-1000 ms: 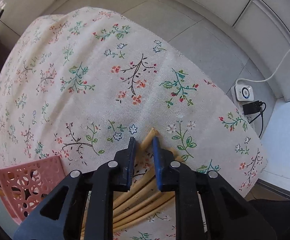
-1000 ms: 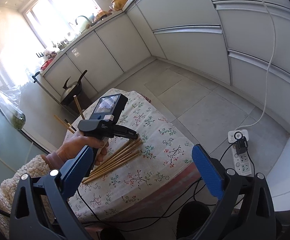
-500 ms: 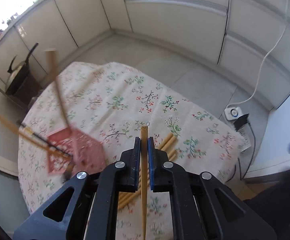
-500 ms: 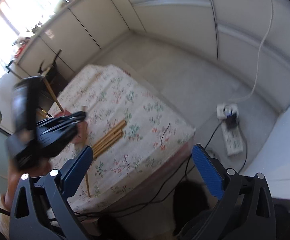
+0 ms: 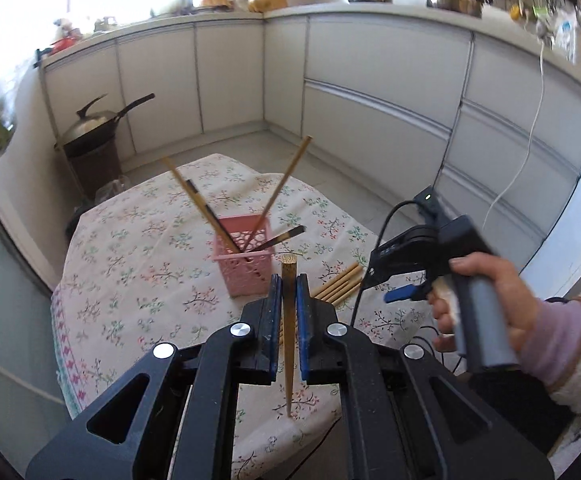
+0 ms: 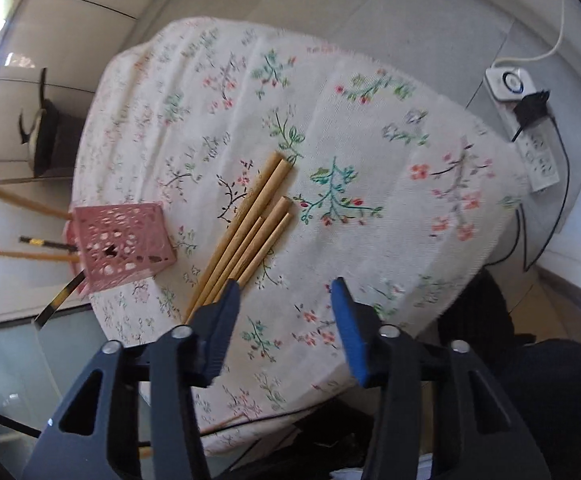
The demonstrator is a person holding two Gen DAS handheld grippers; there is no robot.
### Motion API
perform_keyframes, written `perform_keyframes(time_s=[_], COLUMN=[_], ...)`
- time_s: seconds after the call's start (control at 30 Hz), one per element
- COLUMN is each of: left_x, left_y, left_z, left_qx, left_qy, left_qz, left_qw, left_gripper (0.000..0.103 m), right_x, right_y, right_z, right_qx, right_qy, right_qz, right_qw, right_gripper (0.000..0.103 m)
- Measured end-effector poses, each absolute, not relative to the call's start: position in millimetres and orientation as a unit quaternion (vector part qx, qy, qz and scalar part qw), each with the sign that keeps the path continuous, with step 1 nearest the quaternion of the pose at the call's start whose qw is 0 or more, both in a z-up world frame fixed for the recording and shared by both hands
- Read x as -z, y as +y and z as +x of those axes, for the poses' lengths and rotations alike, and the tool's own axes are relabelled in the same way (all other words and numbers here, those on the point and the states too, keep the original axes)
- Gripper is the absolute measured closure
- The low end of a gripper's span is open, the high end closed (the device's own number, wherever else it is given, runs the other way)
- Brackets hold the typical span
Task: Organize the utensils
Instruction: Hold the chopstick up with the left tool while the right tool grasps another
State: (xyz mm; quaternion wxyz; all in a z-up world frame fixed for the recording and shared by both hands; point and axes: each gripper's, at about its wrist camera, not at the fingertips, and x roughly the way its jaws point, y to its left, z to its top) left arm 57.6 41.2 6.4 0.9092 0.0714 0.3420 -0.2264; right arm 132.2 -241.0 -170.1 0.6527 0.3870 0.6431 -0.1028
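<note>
My left gripper [image 5: 289, 280] is shut on one wooden chopstick [image 5: 289, 320], held lengthwise between the jaws above the table, just in front of the pink perforated holder [image 5: 246, 268]. The holder stands upright with several chopsticks [image 5: 278, 188] leaning out of it. My right gripper [image 6: 284, 300] is open and empty, hovering over the near end of a bundle of wooden chopsticks [image 6: 250, 224] lying on the floral tablecloth [image 6: 370, 140]; it also shows in the left wrist view [image 5: 402, 292]. The holder [image 6: 122, 244] sits left of the bundle.
The small table [image 5: 130, 264] stands in a kitchen with white cabinets [image 5: 370, 80]. A wok on a stand [image 5: 94, 132] is beyond the table. A power strip with a plug [image 6: 526, 120] and cables lies on the floor at the right.
My left gripper closed on one chopstick, lifted it from the bundle and tilted up toward the holder. My right gripper swung down over the bundle on the table.
</note>
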Motion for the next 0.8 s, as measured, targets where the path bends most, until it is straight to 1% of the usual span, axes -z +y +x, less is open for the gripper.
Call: perform_keyframes(time_s=[0.13,0.2,0.5,0.67,0.8], left_x=[-14,-17,-20,-20,-21], left_y=[69,79,96,98,100], left_z=[55,56,56,57,57], left_qx=[0.225,0.227,0.242,0.245,0.243], left_qy=[0.329,0.325,0.319,0.321,0.32], left_qz=[0.031,0.014,-0.017,-0.023,-0.026], left_qw=[0.917,0.918,0.916,0.914,0.915], left_gripper=[0.096,0.096,0.096,0.096,0.096], right_x=[180,185,193,194,192], right_y=[-229,-227,-230,-224,-212], right_z=[146,149,150,158,166], right_qx=[0.138,0.157,0.173,0.19,0.199], right_qy=[0.648,0.657,0.644,0.645,0.657], right_qz=[0.362,0.343,0.372,0.364,0.32], right_qw=[0.656,0.653,0.646,0.645,0.653], right_gripper=[0.074,0.077,0.078,0.076,0.077])
